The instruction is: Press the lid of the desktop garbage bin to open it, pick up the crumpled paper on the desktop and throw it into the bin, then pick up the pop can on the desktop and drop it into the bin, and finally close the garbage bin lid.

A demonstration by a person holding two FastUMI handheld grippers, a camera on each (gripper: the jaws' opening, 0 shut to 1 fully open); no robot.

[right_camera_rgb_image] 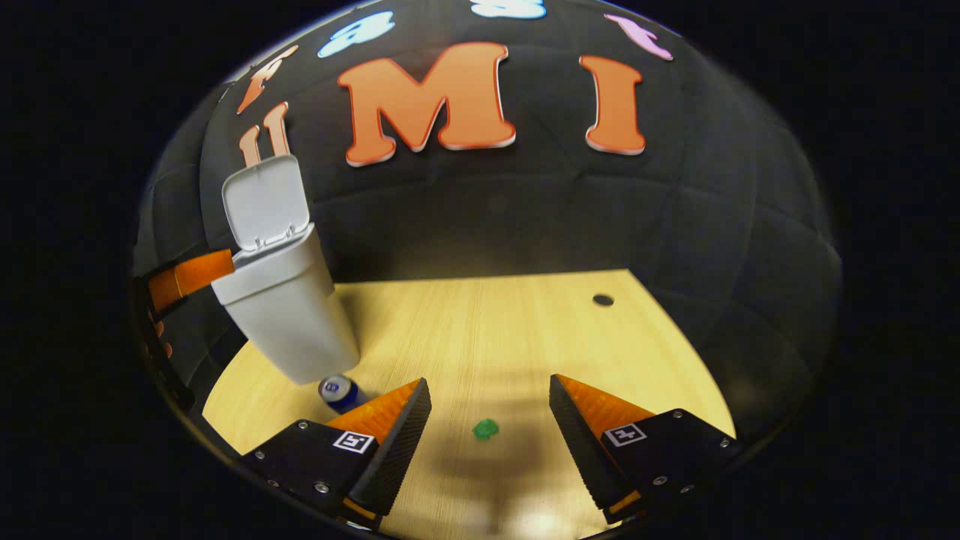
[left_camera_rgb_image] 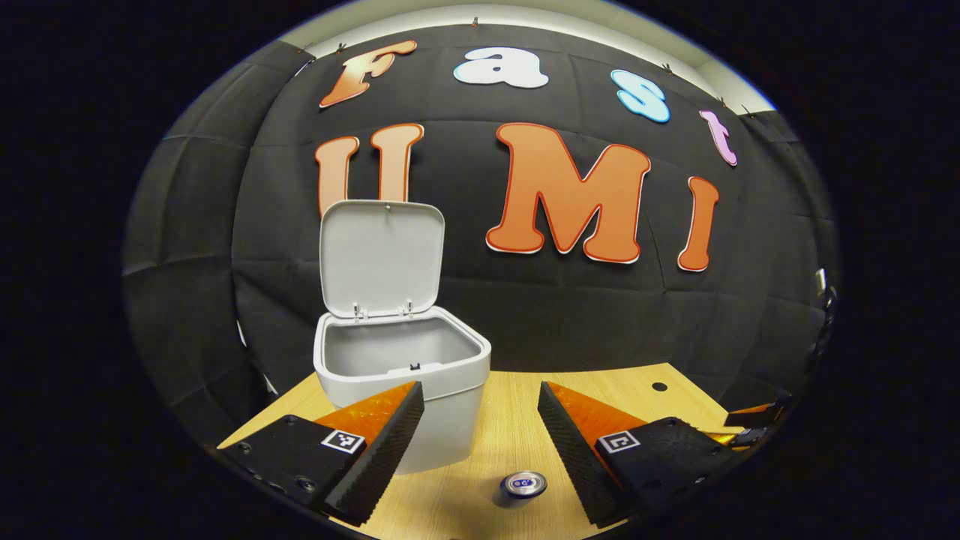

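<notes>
Bin (left_camera_rgb_image: 405, 375) stood on the worktop (left_camera_rgb_image: 517, 420) with its lid (left_camera_rgb_image: 379, 259) already swung upright on the rear hinge, so the pressing step looked done and the paper was next. In the right gripper view the crumpled paper (right_camera_rgb_image: 485, 429), a small green wad, lay on the bare wood between and a little beyond the fingers of the right gripper (right_camera_rgb_image: 487, 409), which were spread wide and held nothing. The pop can (right_camera_rgb_image: 339, 391) stood upright just beside the foot of the bin; in the left gripper view it sat between that gripper's spread fingers. The left gripper (left_camera_rgb_image: 480, 409) was likewise wide open and empty, hovering in front of the bin's open mouth.

To do the pickup well, I judged the right gripper should drop straight onto the wad so that it sat centred between the two fingers, with the tips brought close to the worktop before closing; the wad was small and light and could skid away if nudged by one finger first. A gentle, full closure should suffice. The carry should then clear the bin's front rim and release over the cavity, staying clear of the left gripper.

No readable writing showed on the bin or paper. The can's top carried a blue mark too small to read.
</notes>
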